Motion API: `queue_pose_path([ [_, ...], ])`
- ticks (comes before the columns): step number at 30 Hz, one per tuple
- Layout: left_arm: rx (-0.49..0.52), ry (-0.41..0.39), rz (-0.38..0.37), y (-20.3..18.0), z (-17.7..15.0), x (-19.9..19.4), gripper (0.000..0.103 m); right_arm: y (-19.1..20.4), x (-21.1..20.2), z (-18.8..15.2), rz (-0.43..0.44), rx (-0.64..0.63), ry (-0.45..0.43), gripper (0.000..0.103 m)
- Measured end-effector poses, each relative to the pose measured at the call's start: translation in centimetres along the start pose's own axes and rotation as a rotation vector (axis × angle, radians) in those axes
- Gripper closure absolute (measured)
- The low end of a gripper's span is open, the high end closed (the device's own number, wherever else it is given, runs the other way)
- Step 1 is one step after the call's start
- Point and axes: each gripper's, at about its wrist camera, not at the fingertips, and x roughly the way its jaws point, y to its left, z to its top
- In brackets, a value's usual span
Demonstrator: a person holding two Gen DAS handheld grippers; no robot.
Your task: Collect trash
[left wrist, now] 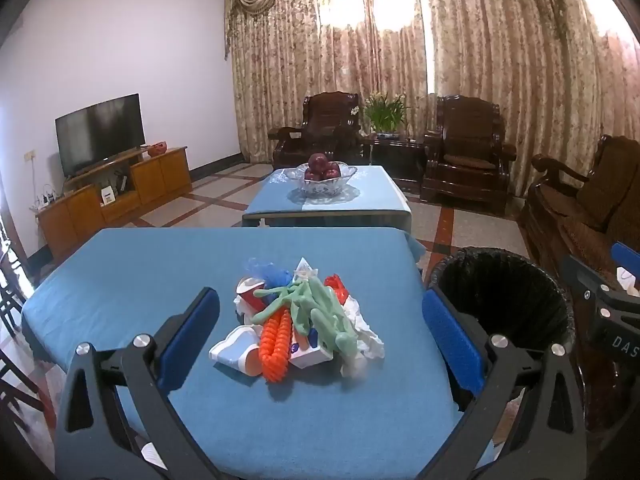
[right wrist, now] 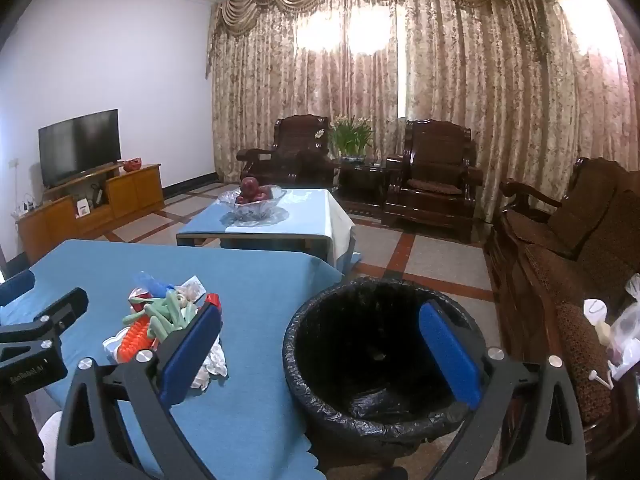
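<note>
Left gripper [left wrist: 320,320] tilted down over the blue-clothed surface [left wrist: 120,280], fingers [left wrist: 192,328] spread wide with nothing between them but open air, the trash pile [left wrist: 300,320] lying on the cloth ahead, framed by the two blue pads and untouched. In that pile: an orange ribbed piece [left wrist: 276,344], a pale green rubbery tangle [left wrist: 320,312], a red-and-white paper cup [left wrist: 250,294], crumpled white tissue [left wrist: 368,336], a small white carton [left wrist: 312,354], a scrap of blue mesh [left wrist: 272,274], all heaped together near the middle of the cloth. Right gripper [right wrist: 320,352] held beside it, likewise tilted down, fingers [right wrist: 448,352] standing wide and empty, aimed over a bin [right wrist: 320,392] lined with a black bag, the bin just off the right edge of the surface and empty apart from its liner. Same pile [right wrist: 160,320] seen left of the right gripper's left finger, partly hidden behind it. Farther off, a low table [left wrist: 280,204] with a glass bowl of red fruit [left wrist: 322,170], dark wooden armchairs [left wrist: 464,148], a potted plant [left wrist: 384,112], a television [left wrist: 100,132] on a wooden cabinet, patterned curtains [left wrist: 480,60] across the back.
</note>
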Motion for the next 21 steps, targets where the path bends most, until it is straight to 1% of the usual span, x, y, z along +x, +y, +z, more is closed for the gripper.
queue_pose_path([
  [21, 0.000, -0.009, -0.001, 0.01, 0.00, -0.09, 0.005, -0.04, 0.00, -0.04, 0.002, 0.003, -0.007, 0.006],
])
